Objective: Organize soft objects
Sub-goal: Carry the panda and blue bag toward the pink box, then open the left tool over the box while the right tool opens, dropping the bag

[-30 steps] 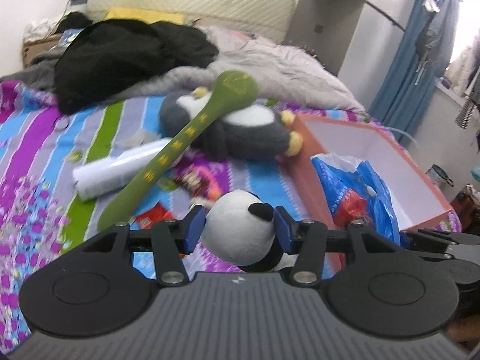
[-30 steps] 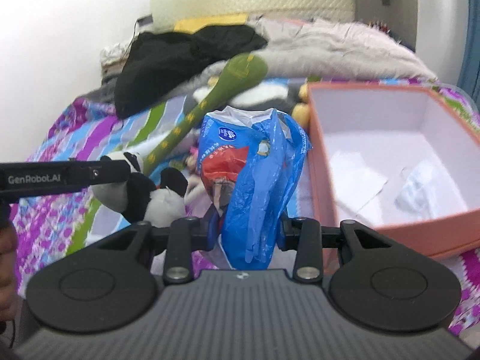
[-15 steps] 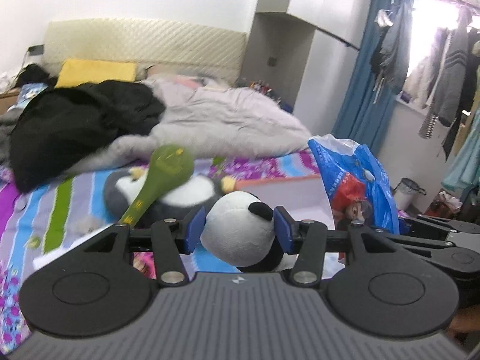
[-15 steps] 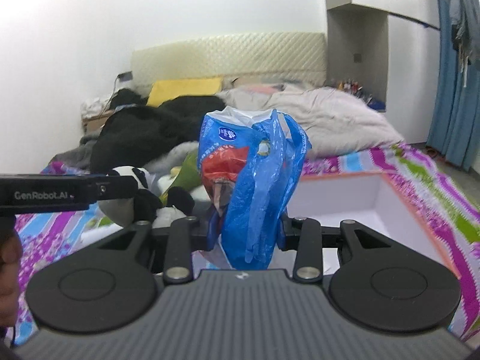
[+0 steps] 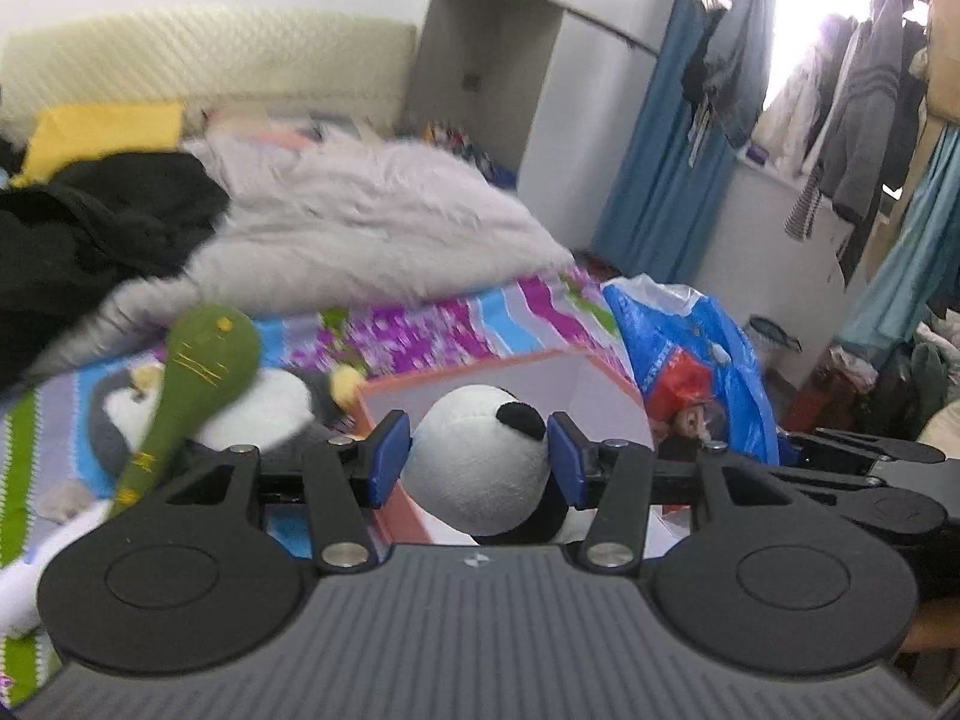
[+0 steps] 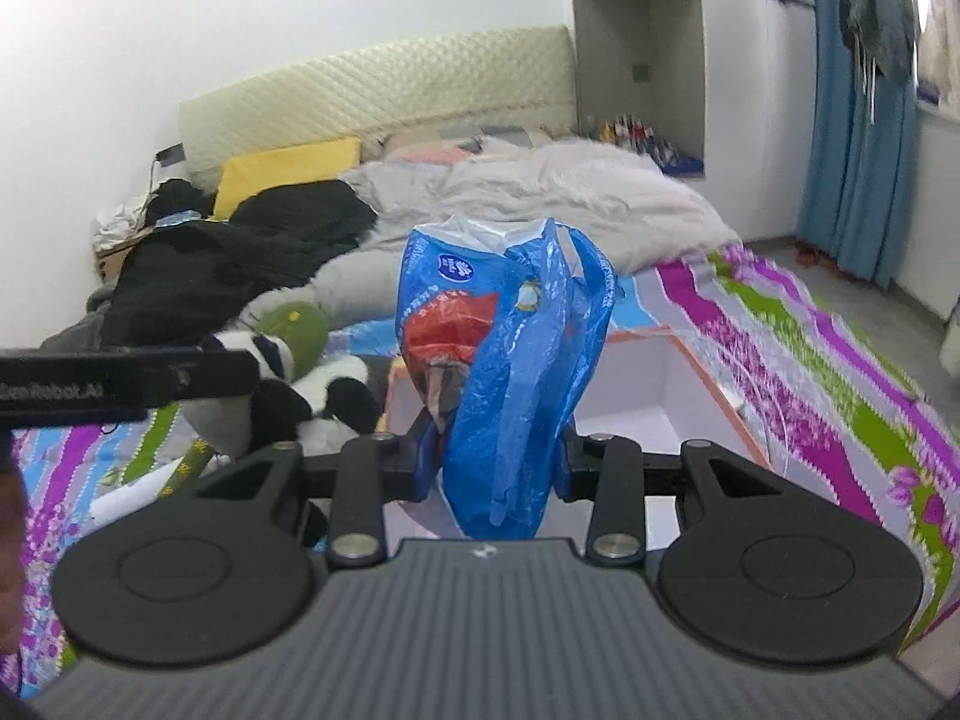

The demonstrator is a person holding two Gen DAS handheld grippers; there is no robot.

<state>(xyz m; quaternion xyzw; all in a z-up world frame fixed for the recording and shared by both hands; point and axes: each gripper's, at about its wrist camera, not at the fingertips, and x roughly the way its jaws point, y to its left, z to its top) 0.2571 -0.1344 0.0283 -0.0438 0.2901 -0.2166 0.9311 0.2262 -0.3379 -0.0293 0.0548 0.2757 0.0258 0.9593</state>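
Left gripper [image 5: 478,461]: blue pads clamped on the head of a panda plush [image 5: 480,462], held up off the bed, in front of the box's near corner.

Right gripper [image 6: 492,459]: pads pinched on a blue plastic bag [image 6: 510,360] with a red patch, the bag standing up above the fingers, over the box's near wall.

Box [image 6: 654,384]: orange outside, white inside, open top, lying on the striped bedspread [image 6: 840,372] toward the bed's foot edge.

Penguin plush [image 5: 270,402]: grey and white, lying on the bedspread just beside the box's left wall.

Green snake plush [image 5: 186,384]: long, draped across the penguin.

Black clothing [image 6: 240,264] and grey duvet [image 6: 570,198]: heaped toward the headboard [image 6: 384,90]. Yellow pillow [image 6: 288,171] against the headboard.
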